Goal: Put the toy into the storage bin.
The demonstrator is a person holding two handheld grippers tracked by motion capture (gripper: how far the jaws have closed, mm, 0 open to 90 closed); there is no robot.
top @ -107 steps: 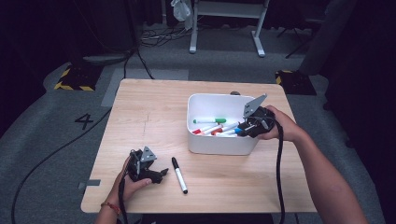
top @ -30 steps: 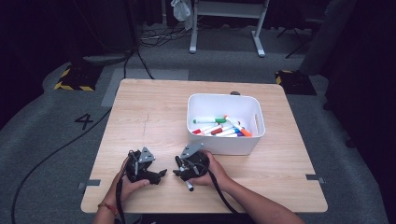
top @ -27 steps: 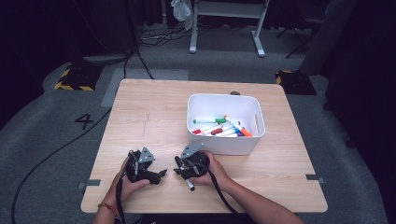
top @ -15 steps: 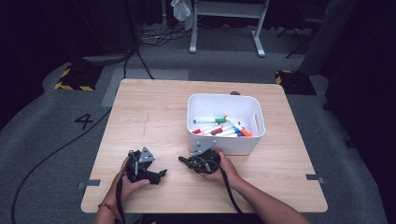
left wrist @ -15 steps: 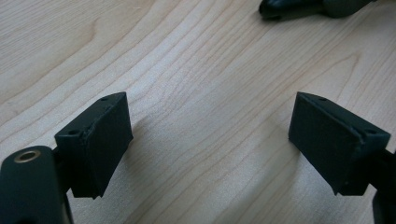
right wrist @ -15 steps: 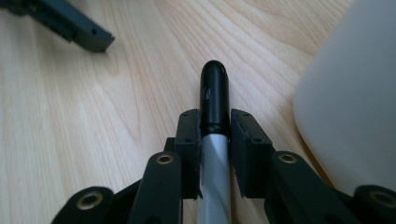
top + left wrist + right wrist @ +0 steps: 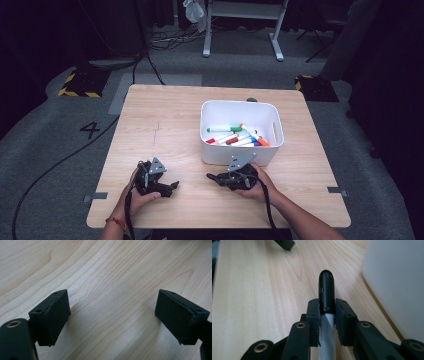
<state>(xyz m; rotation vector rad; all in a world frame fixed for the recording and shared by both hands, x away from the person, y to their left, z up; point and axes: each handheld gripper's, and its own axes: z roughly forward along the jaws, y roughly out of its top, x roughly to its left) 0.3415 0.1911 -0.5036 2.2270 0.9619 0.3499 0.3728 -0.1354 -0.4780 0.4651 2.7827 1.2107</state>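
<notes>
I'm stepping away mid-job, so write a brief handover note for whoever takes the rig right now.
Right tongs: shut on the black-capped marker, held low over the table, beside the white bin.
Left tongs: open, nothing between the jaws, resting near the table's front edge.
Done: last loose marker picked up; other markers already lie in the bin.
Left: carry this marker over the bin's rim and release it.
</notes>
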